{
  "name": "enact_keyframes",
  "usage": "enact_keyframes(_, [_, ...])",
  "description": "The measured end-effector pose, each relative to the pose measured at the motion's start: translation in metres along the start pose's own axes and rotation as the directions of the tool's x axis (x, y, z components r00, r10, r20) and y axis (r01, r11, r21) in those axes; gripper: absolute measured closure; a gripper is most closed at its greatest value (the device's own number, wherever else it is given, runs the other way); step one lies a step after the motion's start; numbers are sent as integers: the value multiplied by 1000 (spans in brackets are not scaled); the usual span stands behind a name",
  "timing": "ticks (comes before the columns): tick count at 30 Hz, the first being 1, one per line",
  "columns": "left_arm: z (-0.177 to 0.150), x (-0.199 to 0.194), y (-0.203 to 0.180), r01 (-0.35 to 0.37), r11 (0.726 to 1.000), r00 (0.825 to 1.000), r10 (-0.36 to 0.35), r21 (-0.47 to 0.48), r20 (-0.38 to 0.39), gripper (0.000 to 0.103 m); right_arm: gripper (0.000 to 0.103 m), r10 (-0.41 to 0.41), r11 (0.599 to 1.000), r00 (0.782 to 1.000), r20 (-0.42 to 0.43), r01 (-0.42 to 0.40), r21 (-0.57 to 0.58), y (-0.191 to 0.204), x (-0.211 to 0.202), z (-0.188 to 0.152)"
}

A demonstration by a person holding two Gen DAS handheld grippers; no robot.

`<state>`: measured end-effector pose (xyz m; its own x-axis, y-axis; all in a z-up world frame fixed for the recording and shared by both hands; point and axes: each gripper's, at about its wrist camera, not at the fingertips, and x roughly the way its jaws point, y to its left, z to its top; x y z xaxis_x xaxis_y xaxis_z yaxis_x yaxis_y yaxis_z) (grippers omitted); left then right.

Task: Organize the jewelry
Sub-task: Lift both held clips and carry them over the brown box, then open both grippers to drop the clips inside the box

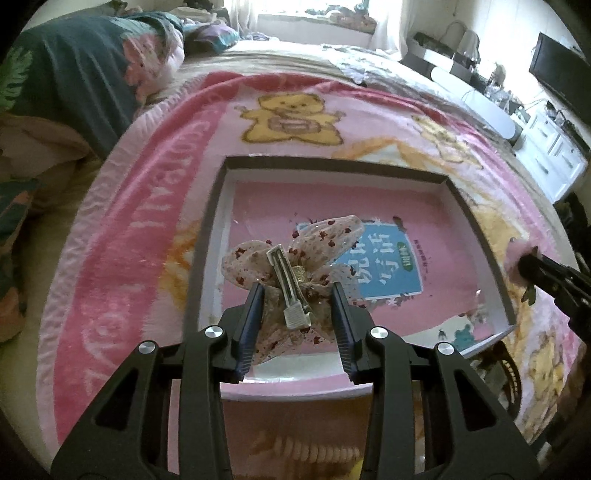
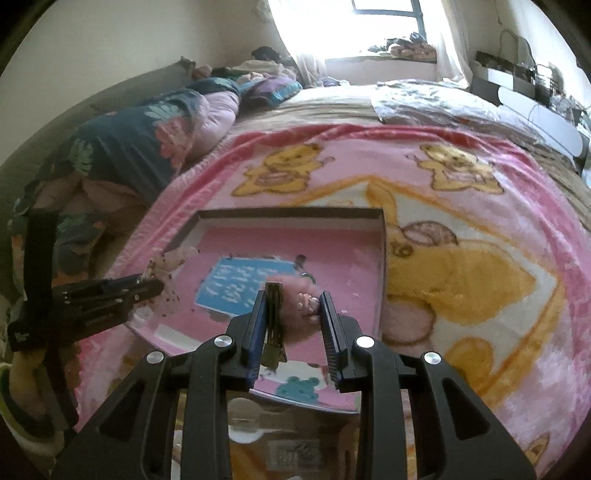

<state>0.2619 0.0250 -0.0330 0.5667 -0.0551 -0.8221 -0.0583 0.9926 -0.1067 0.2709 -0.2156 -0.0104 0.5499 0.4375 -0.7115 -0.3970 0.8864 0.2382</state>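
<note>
My left gripper is shut on a speckled fabric bow hair clip, its metal clip side up, held over the open box with a pink floor. My right gripper is shut on a fluffy pink hair clip with a dark metal clip, held over the same box. The right gripper with its pink clip shows at the right edge of the left wrist view. The left gripper and the bow show at the left of the right wrist view.
The box lies on a pink bear-print blanket spread on a bed. Folded bedding is piled at the left. A white cabinet and desk stand at the right. A window is behind the bed.
</note>
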Motion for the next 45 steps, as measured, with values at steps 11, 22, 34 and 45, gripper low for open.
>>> enact_keyframes(11, [-9,18,-4,-26,999,999,27,19,-37,56,75,-43,999,996,-74,43,6,-12,31,-13])
enact_keyframes(22, [-10,-6,0,-40,999,999,40,5,4,28,25,-68,998,997,-23,68,14,-10,20,-13])
enact_keyframes(34, [-11,-52,-9,-28,1000,997,27,11,78,14,13,-72,997,988,137,74,-9,2,-44,-1])
enact_keyframes(45, [-22,-95,-17,0,999,989,-5,34,145,11,7,-48,998,976,215,55,-27,24,-96,-10])
